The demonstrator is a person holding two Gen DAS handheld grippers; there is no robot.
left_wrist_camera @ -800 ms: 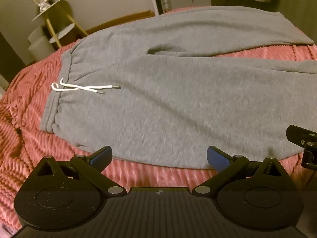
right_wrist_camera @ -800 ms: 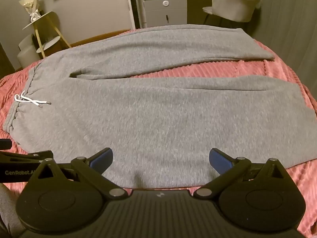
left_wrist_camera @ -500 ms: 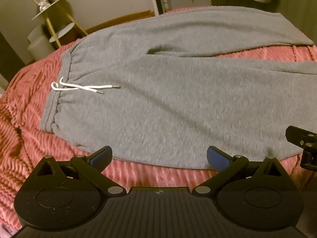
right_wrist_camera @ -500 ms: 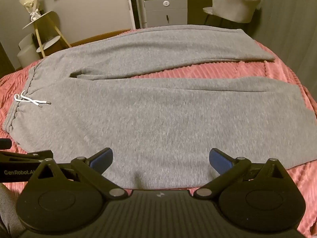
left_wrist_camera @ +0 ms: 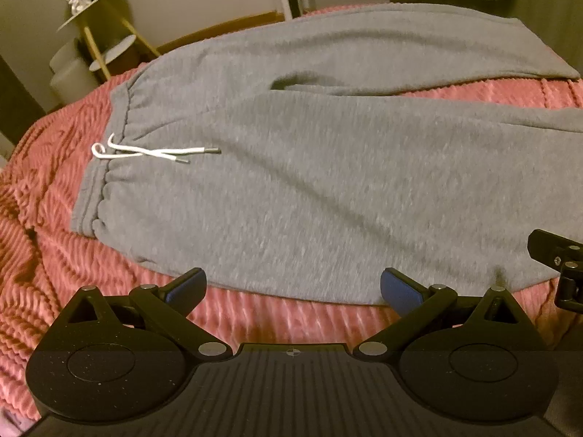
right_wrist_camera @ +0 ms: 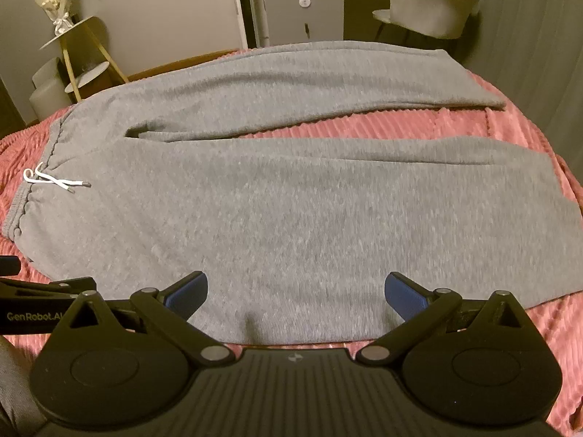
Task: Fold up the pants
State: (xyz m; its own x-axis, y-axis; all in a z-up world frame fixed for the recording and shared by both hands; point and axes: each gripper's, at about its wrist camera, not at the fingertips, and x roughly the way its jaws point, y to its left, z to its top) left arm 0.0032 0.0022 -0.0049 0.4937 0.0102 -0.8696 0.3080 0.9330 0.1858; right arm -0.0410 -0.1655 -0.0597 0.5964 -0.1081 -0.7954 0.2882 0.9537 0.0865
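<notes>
- The left gripper is nearest in the left wrist view. Its 2 blue pads are spread wide apart, and nothing is between them.
- It hangs over the near edge of the pants, tilted down. The red blanket shows just under it.
- The right gripper is nearest in the right wrist view. Its 2 blue pads are also wide apart, with nothing held.
- It hangs over the near leg of the pants, and both pads look to be above the grey cloth.
- A black part of the other tool sticks in at the left edge of the right wrist view.
- The pants are grey and lie flat on the red blanket on the bed. The waist is on the left and the 2 legs run to the right.
- A white string lies on the waist end, tied in a small loop. It also shows in the right wrist view.
- A strip of red blanket shows between the near leg and the far leg.
- Past the bed, on the far left, stands a small shelf with a wrapped bunch of flowers on top.
- On the far right stand a grey cabinet and a pale chair.
</notes>
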